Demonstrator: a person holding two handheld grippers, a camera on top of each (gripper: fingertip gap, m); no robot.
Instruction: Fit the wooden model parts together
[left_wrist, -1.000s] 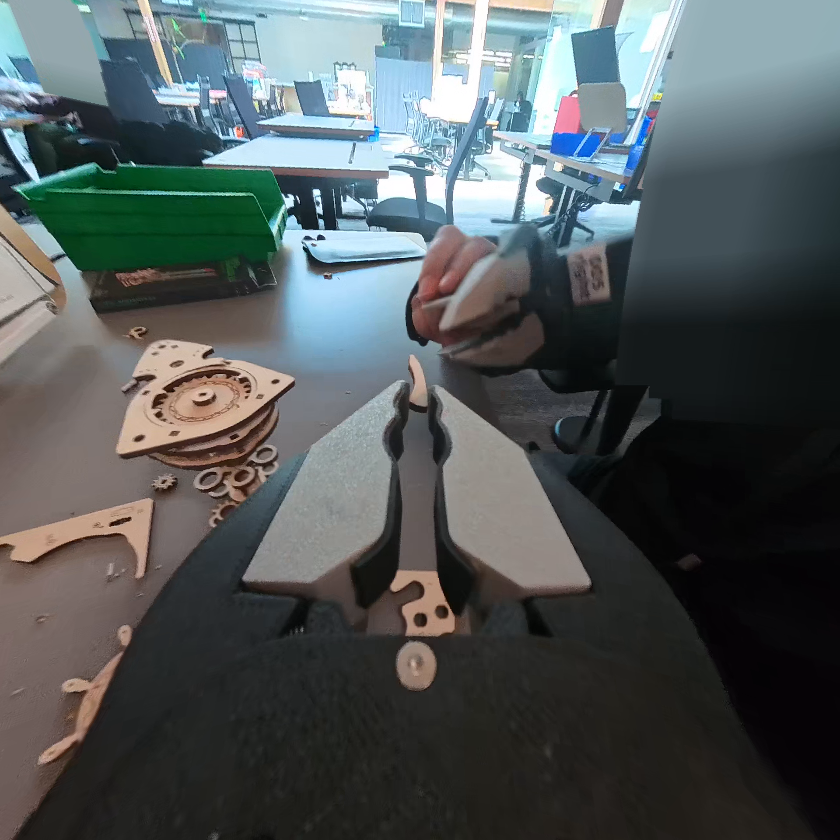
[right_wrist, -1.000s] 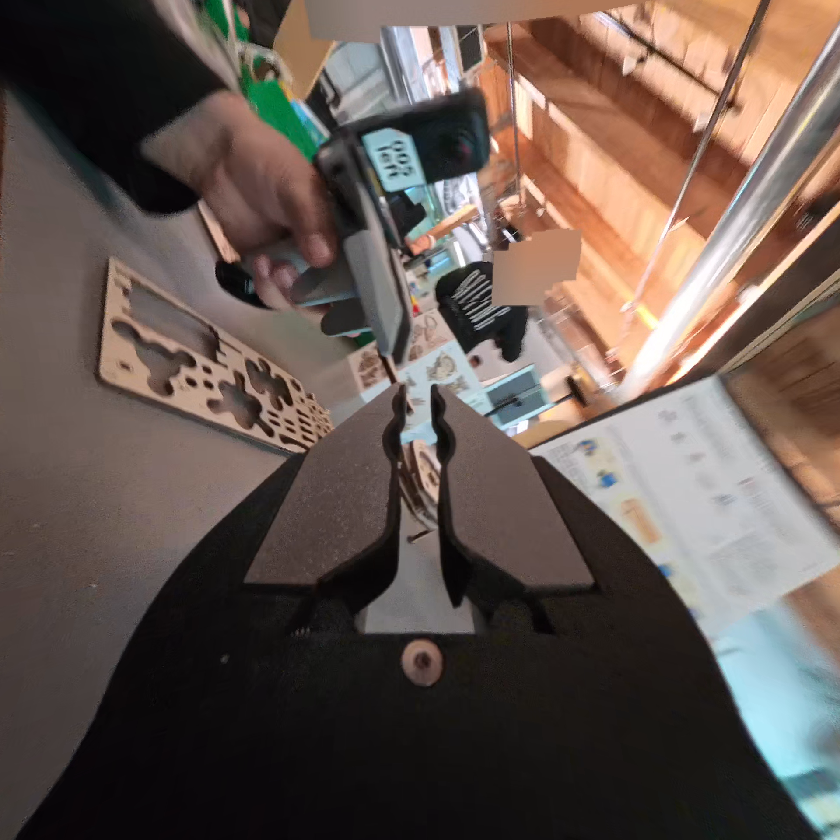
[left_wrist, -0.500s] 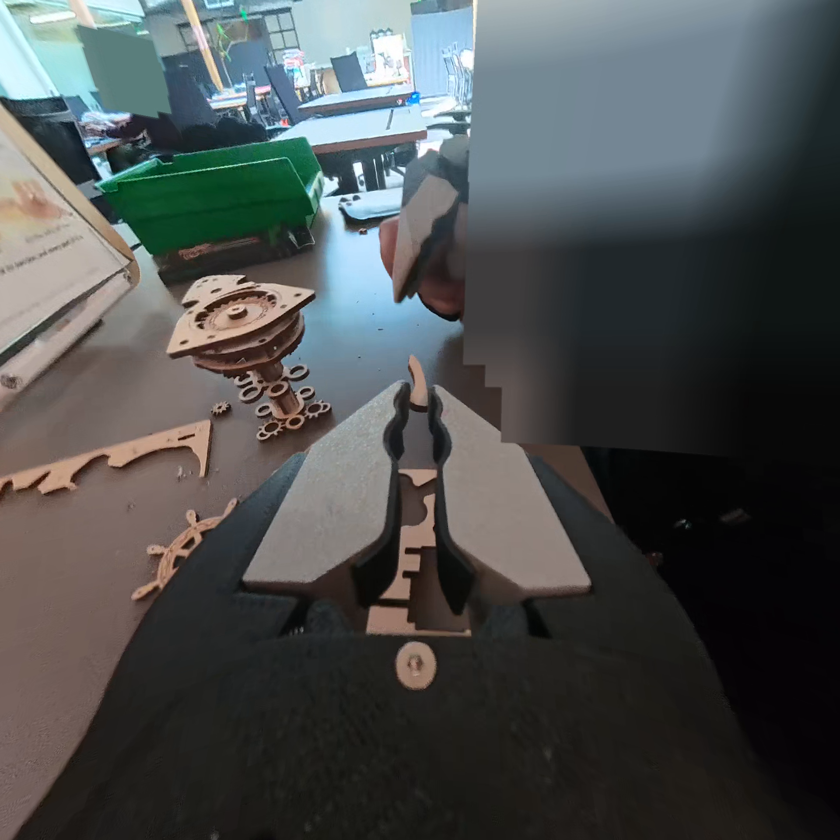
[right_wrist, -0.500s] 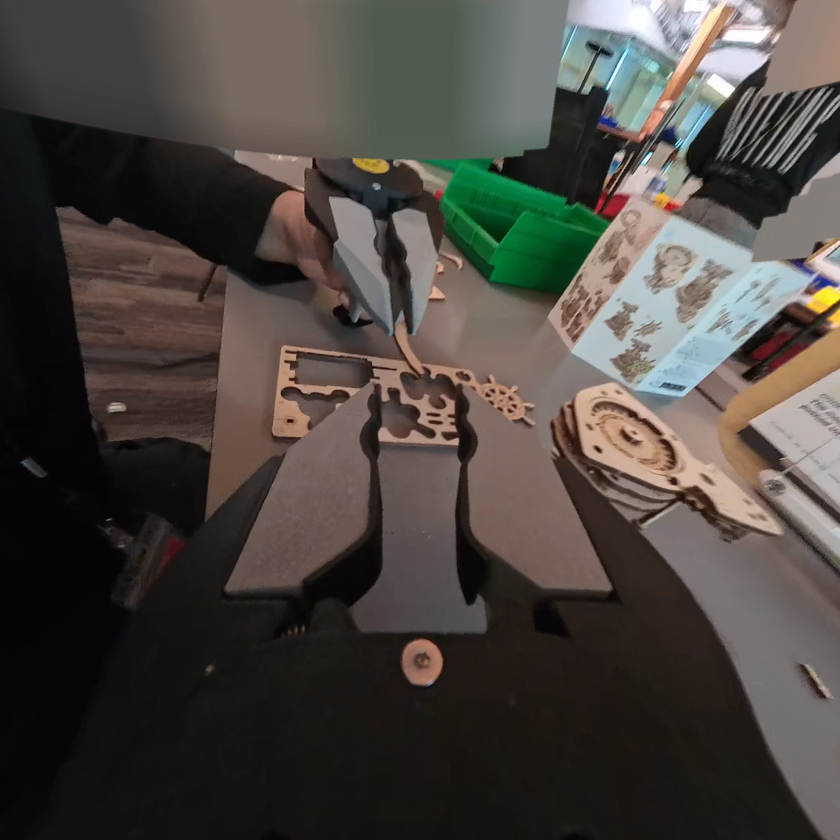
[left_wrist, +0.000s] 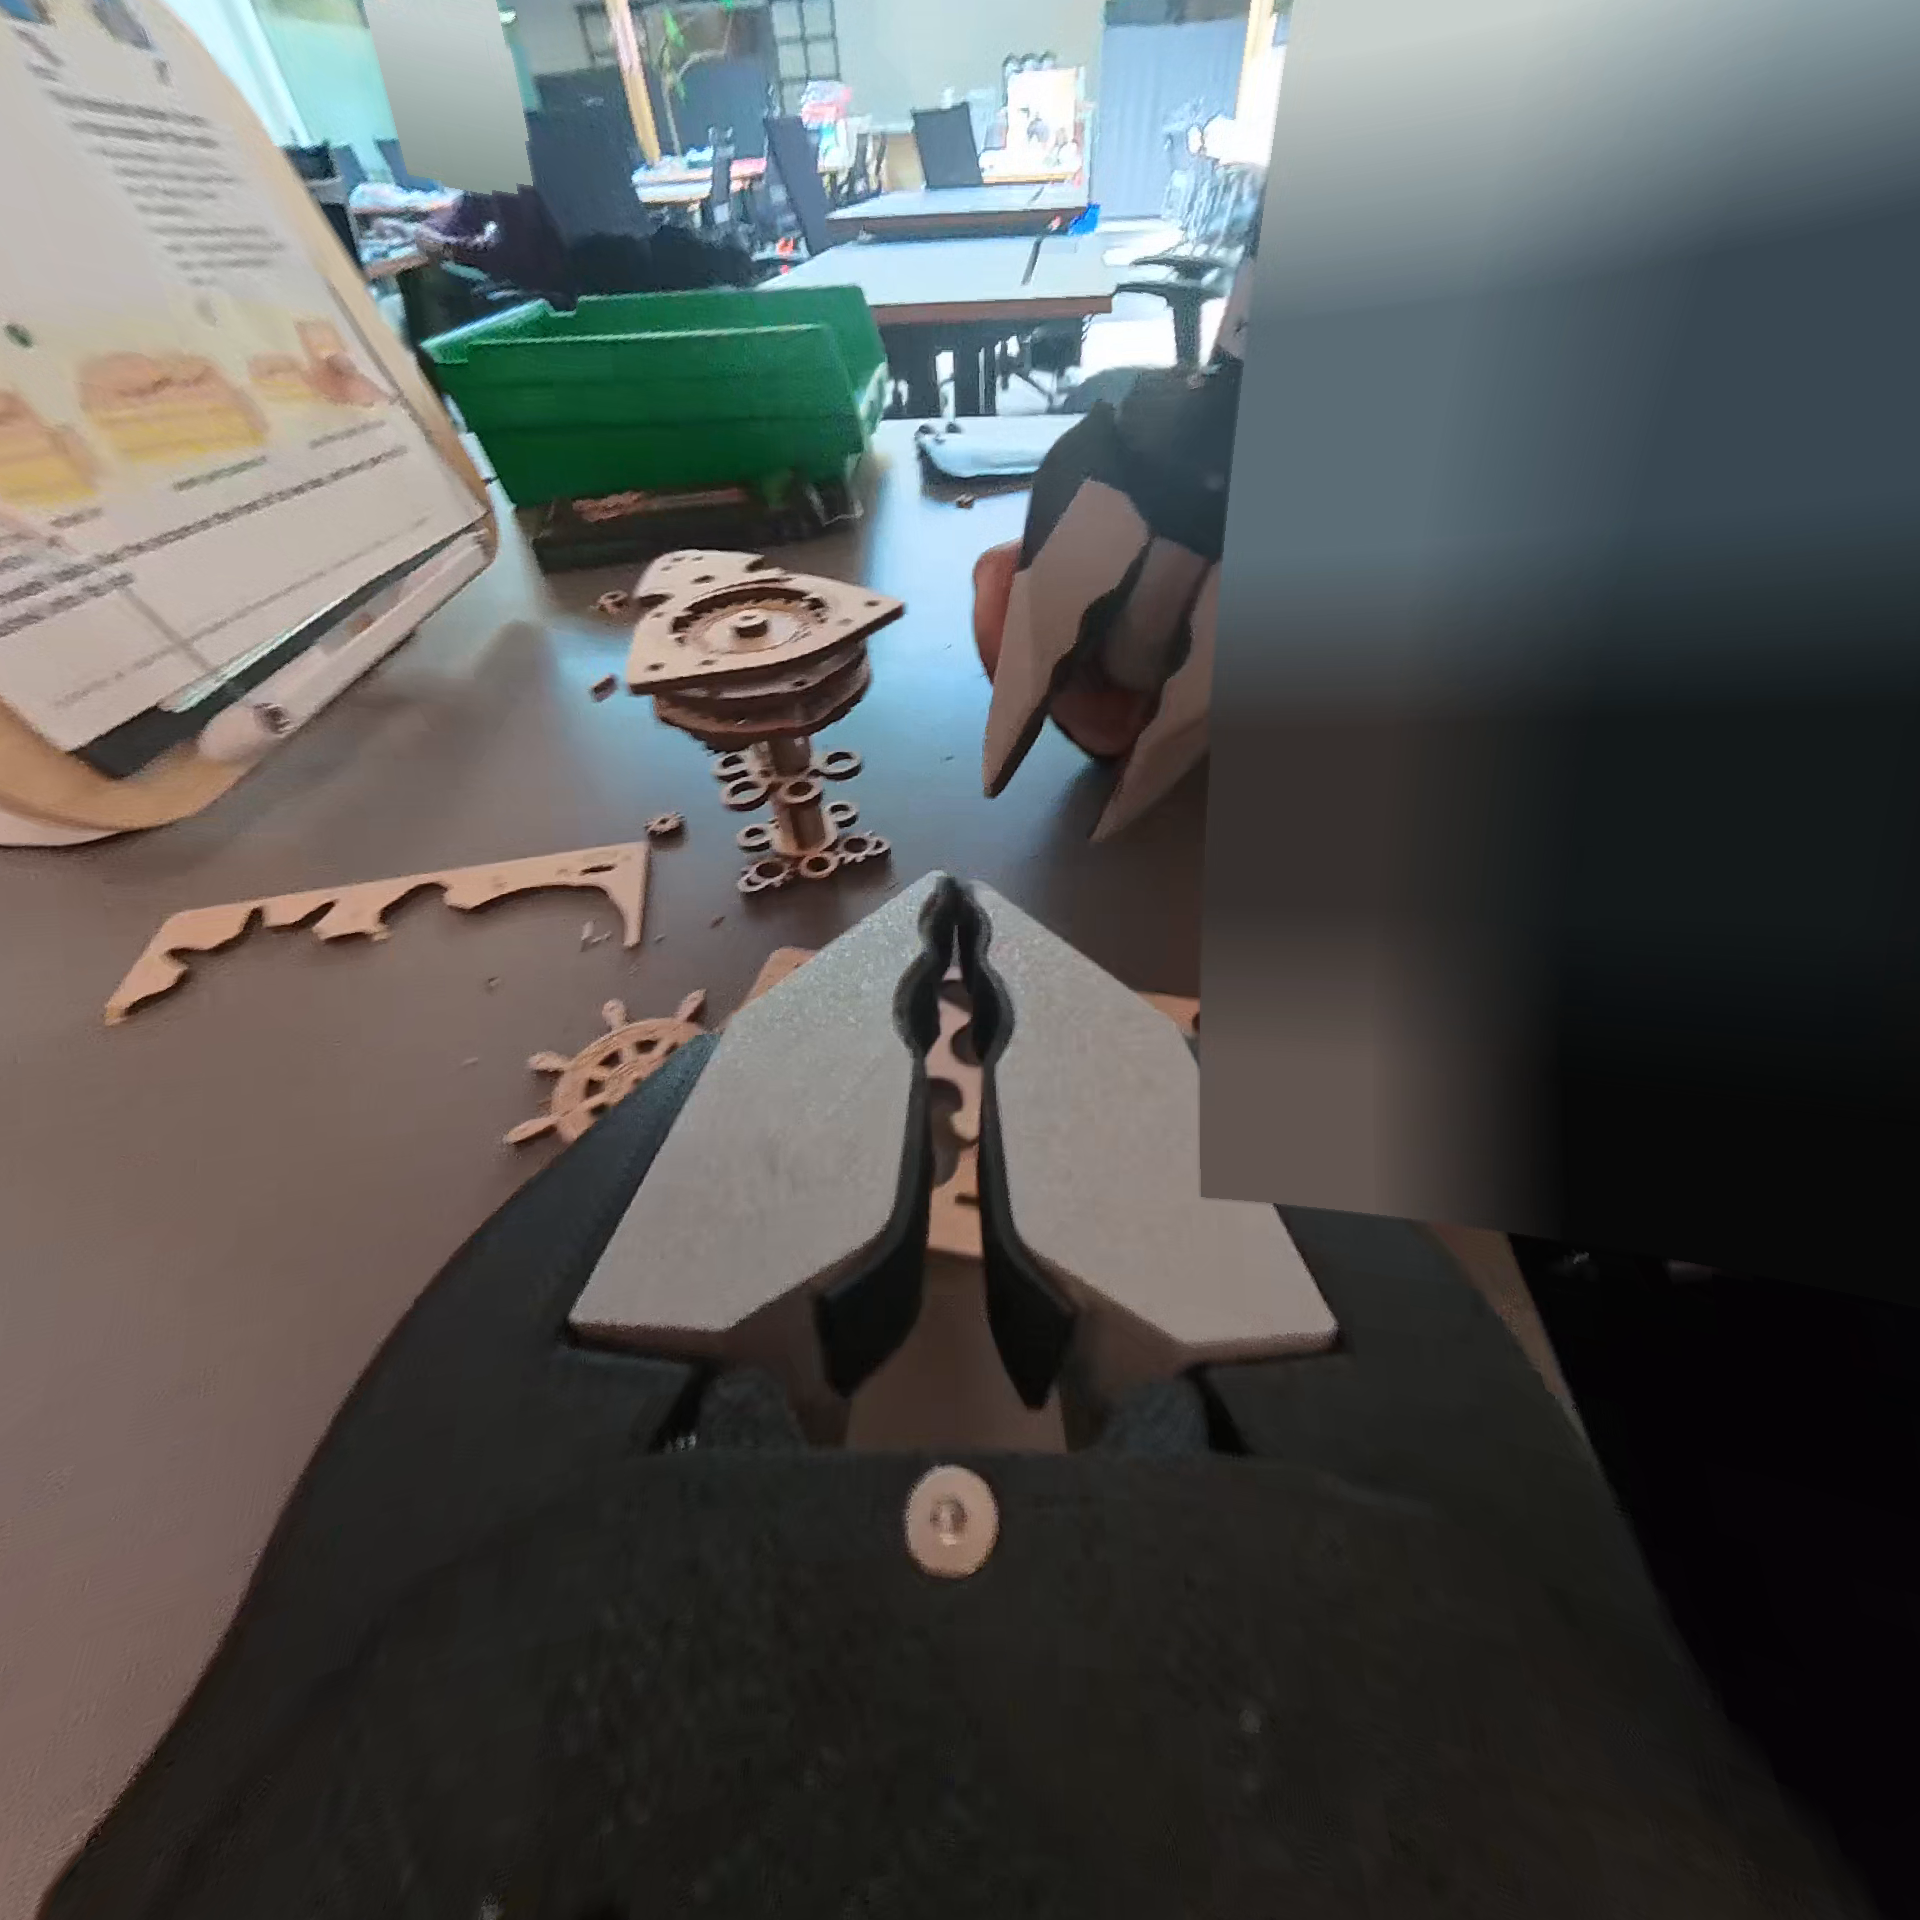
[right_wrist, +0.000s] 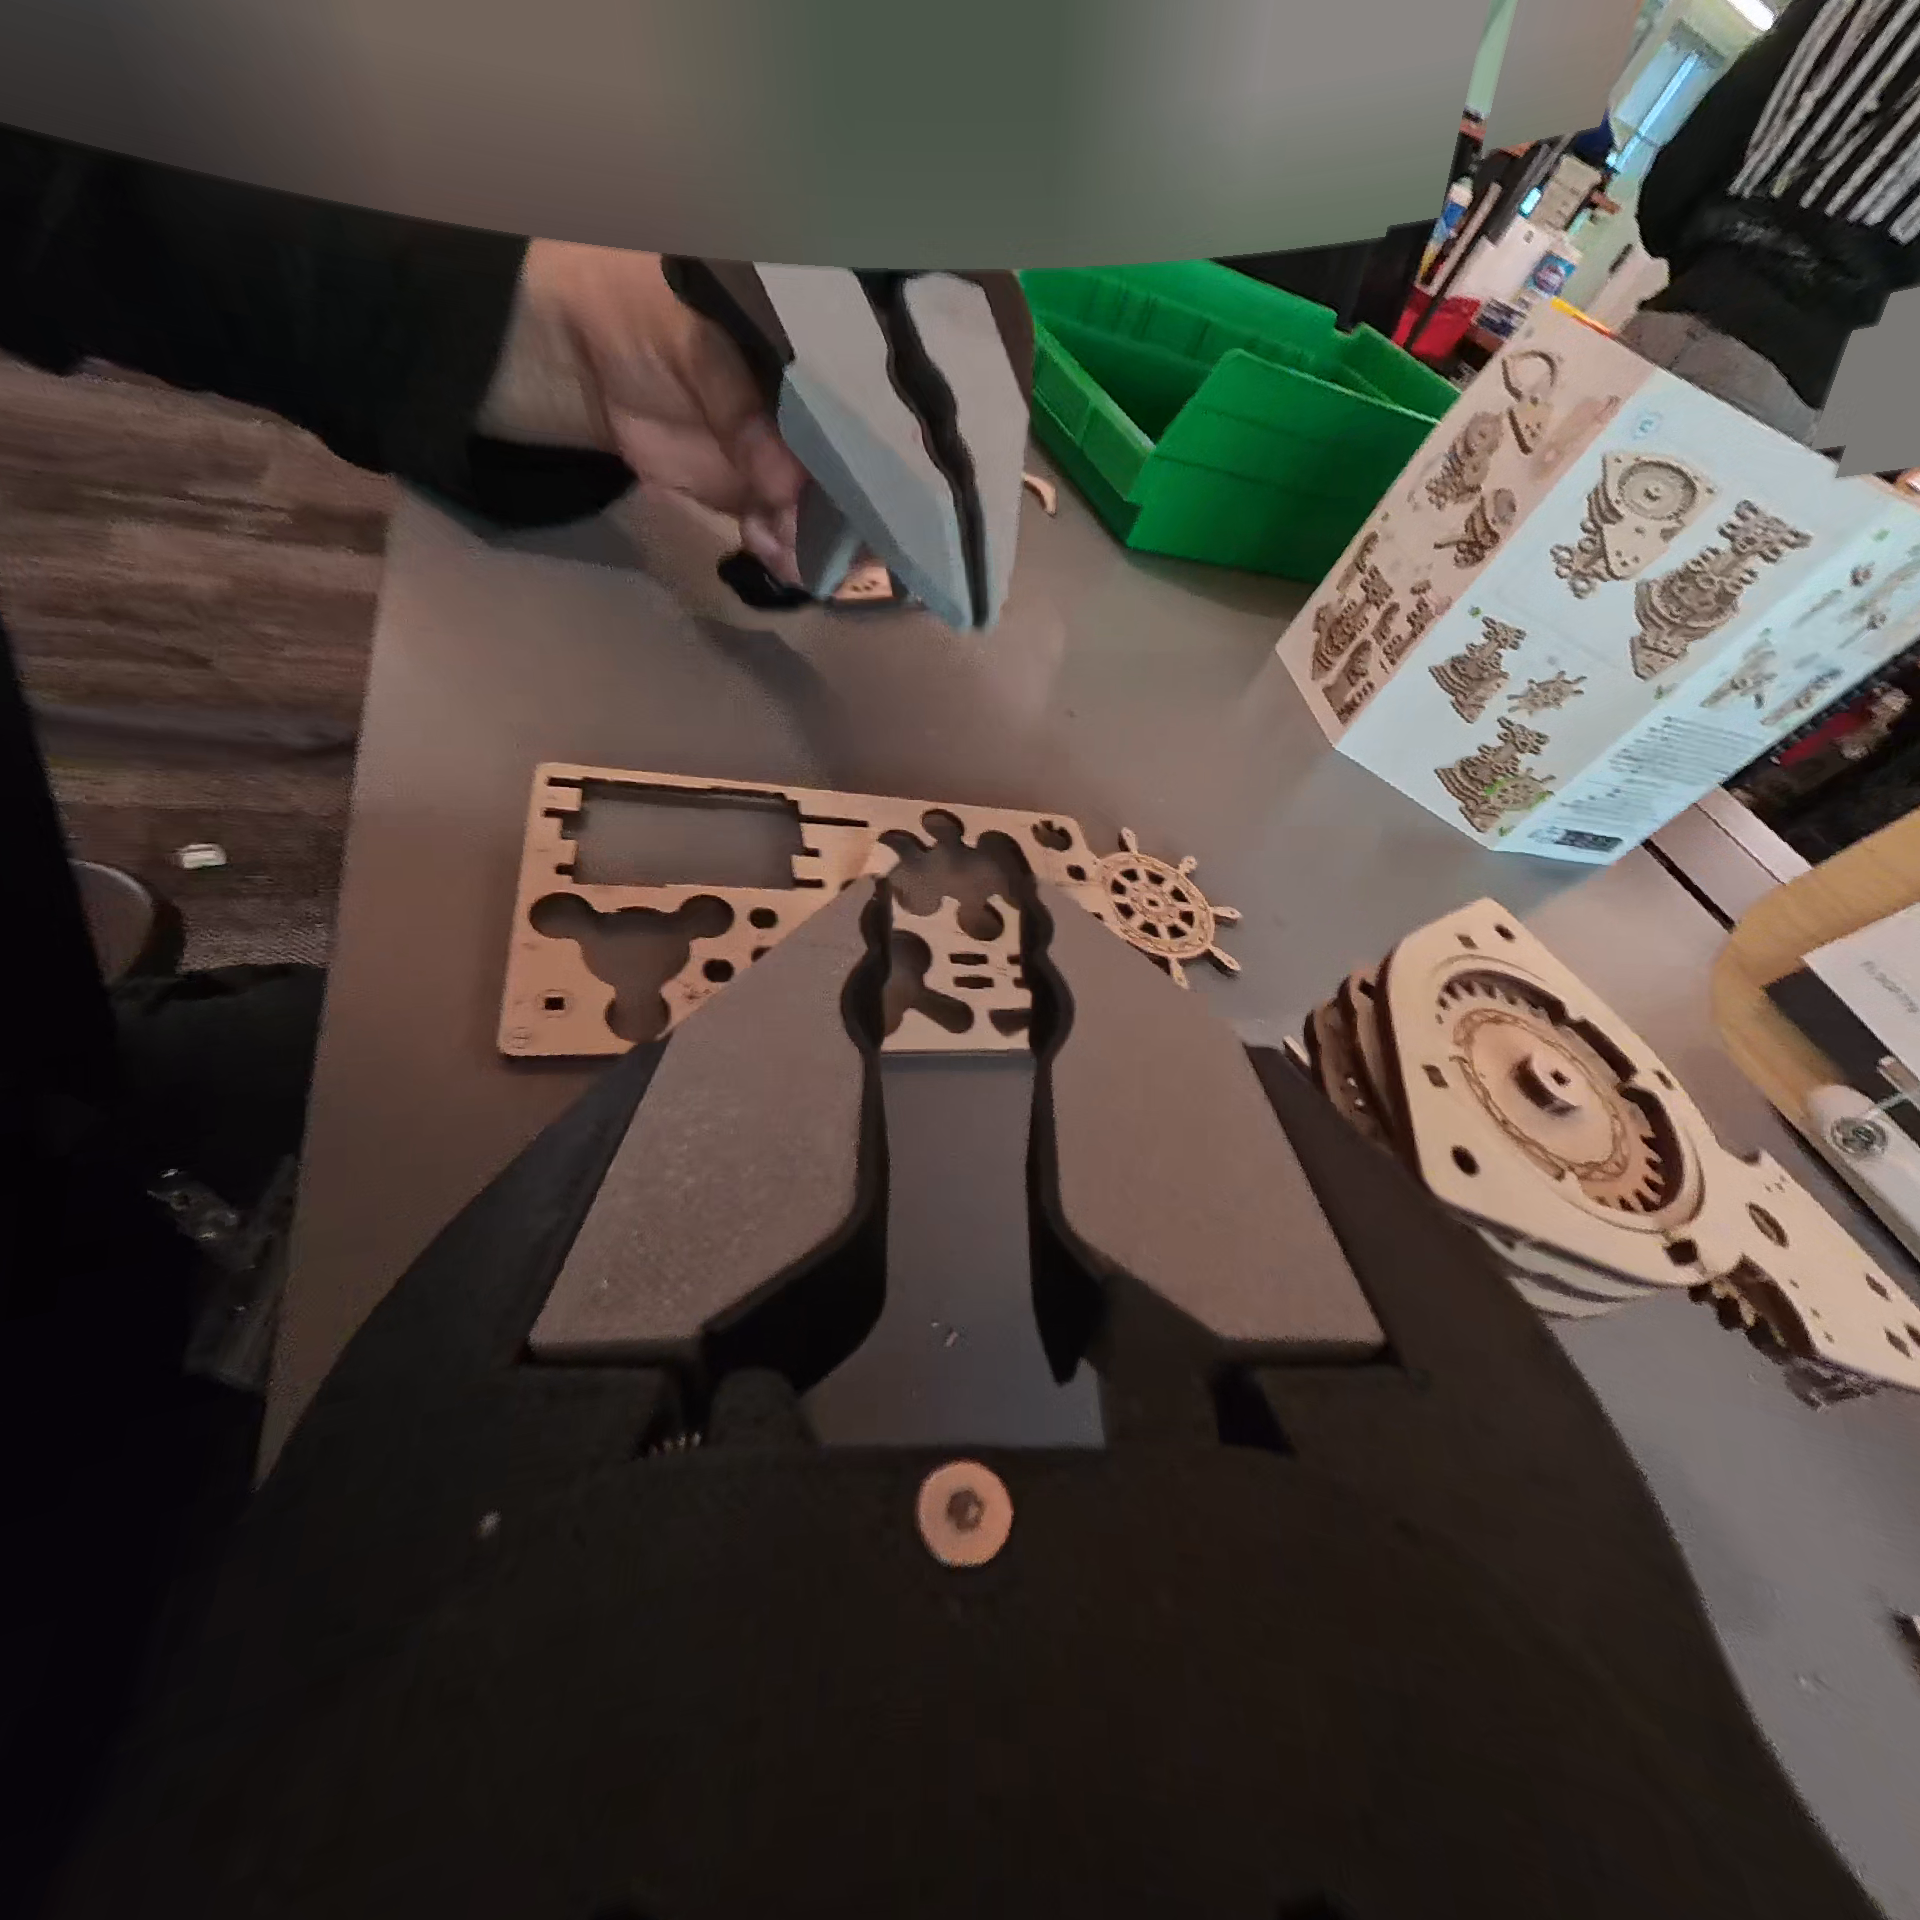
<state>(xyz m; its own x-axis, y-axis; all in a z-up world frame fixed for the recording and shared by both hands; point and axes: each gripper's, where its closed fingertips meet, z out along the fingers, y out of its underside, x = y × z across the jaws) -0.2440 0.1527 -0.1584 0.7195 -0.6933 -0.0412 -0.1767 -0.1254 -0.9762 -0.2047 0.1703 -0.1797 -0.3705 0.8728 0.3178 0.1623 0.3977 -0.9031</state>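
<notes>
Your left gripper, clenched beside the cut-out sheet, has lost its curved piece, while your right gripper gapes empty, so re-pick.

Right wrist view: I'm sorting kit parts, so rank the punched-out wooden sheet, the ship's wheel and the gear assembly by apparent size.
1. Punched-out wooden sheet and gear assembly: unsure, since the assembly sits nearer.
2. Ship's wheel, clearly smallest.
</notes>
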